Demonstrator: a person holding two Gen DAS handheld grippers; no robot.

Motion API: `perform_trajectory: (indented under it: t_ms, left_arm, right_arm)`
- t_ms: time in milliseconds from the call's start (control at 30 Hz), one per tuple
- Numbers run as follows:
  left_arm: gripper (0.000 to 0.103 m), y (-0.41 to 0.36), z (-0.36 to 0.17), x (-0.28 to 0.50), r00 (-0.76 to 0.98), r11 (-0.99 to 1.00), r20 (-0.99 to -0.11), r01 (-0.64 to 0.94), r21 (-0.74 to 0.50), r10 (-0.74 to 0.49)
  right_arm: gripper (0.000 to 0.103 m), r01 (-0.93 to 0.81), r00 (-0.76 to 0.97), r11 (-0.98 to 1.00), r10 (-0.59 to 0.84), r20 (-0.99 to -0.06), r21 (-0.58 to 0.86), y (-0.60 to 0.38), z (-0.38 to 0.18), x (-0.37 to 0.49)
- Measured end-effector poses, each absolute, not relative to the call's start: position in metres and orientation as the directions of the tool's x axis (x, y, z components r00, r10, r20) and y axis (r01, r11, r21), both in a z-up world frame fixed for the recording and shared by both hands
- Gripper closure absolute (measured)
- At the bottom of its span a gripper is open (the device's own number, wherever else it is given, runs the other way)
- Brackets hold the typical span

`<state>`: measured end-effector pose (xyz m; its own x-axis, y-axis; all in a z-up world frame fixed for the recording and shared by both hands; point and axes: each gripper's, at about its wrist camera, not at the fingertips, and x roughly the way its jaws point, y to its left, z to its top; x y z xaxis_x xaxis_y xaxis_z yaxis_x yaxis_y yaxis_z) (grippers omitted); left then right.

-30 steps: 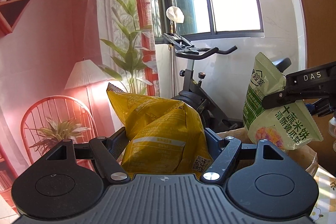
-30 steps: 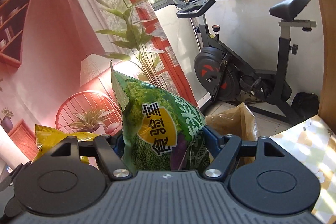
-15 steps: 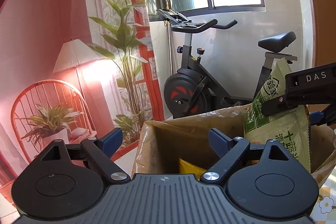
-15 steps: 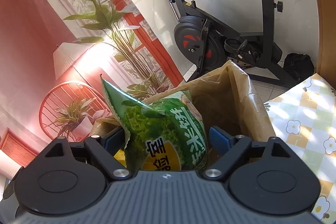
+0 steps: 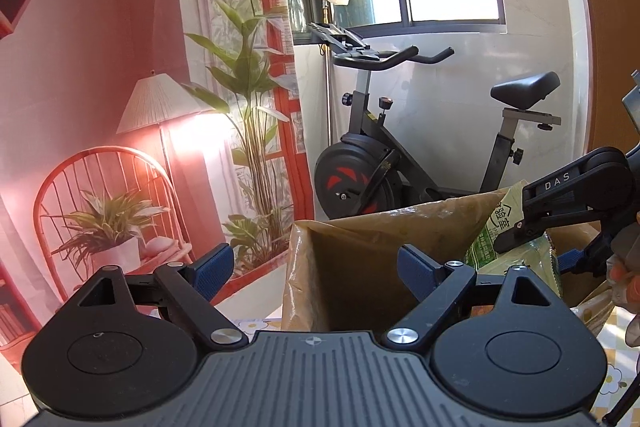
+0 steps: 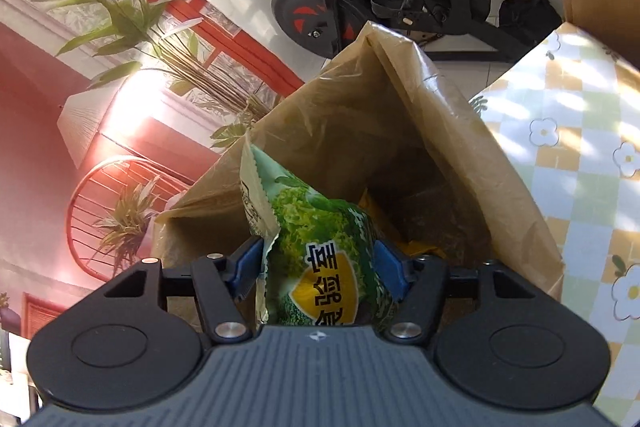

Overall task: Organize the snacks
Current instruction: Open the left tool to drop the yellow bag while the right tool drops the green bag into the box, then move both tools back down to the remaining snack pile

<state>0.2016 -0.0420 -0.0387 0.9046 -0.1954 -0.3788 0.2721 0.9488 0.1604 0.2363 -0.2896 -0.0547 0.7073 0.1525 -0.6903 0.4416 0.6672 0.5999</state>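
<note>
Green snack packet point(image 6: 320, 247) sits pinched between the closing jaws of the right gripper point(image 6: 316, 263), inside the open brown paper bag point(image 6: 340, 131). Left gripper point(image 5: 316, 267) hangs spread and empty at the bag's rim.

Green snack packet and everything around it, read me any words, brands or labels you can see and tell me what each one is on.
"DAS": on the right gripper linkage arm, left wrist view.
"食验室": yellow badge on the green snack packet, upside down in the right wrist view.
Smaller print on the packet: too blurred to read.
Brown paper bag: no text visible.

left gripper point(image 5: 314, 269): black body, blue pads, silver screws | right gripper point(image 6: 318, 267): same, "das" marking
</note>
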Motion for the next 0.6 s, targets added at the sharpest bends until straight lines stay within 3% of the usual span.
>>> perform_trajectory:
  t_ms: [100, 367, 600]
  left_arm:
    - [0.013, -0.037, -0.037, 0.199, 0.908, 0.951, -0.375, 0.263, 0.16, -0.188]
    - [0.013, -0.02, -0.033, 0.187, 0.893, 0.967, -0.399, 0.249, 0.055, -0.207]
    - [0.011, -0.004, -0.037, 0.163, 0.883, 0.97, -0.414, 0.242, 0.002, -0.22]
  right_arm:
    - [0.022, 0.381, 0.72, 0.731, 0.149, -0.678, 0.566, -0.28, -0.044, 0.233]
    - [0.002, 0.187, 0.815, 0.907, 0.07, -0.575, 0.377, -0.243, -0.018, 0.206]
    - [0.0, 0.027, 0.864, 0.964, 0.111, -0.491, 0.265, -0.216, -0.022, 0.172]
